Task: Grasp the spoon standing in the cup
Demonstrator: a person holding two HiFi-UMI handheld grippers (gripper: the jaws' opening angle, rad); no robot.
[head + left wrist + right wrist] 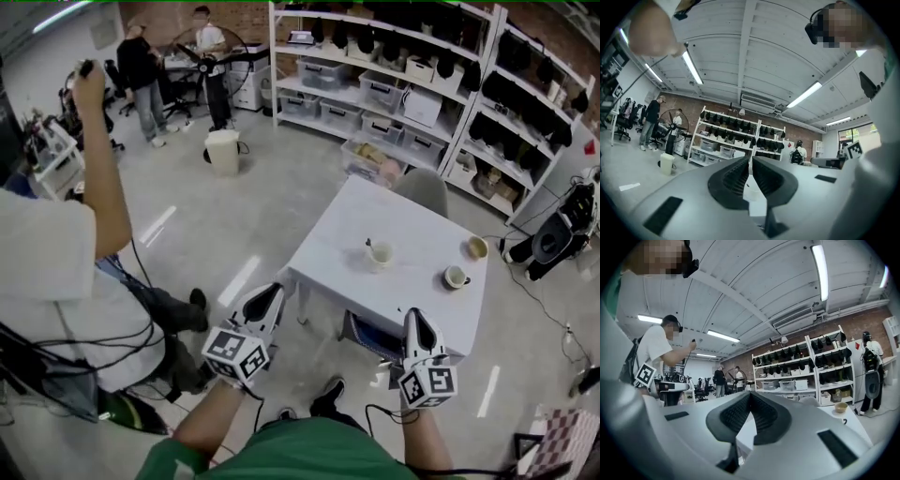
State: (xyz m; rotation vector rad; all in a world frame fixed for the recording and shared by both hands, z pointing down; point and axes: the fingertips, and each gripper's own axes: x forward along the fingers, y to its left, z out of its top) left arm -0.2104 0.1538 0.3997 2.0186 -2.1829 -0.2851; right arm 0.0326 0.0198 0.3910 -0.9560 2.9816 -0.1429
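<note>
Spoon (pixel 370 246) is standing in the cup (pixel 382 254), eleven o'clock from the nearer right gripper (pixel 418 323), two o'clock from the left gripper (pixel 269 298). Both are hovering closed, empty.

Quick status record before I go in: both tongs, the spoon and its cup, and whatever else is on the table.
left tongs: shut, empty, by the table's near left corner
right tongs: shut, empty, near the table's front edge
spoon: standing in the white cup, handle leaning left, not grasped
table: white
other items: mug and tan bowl, right of the cup
</note>
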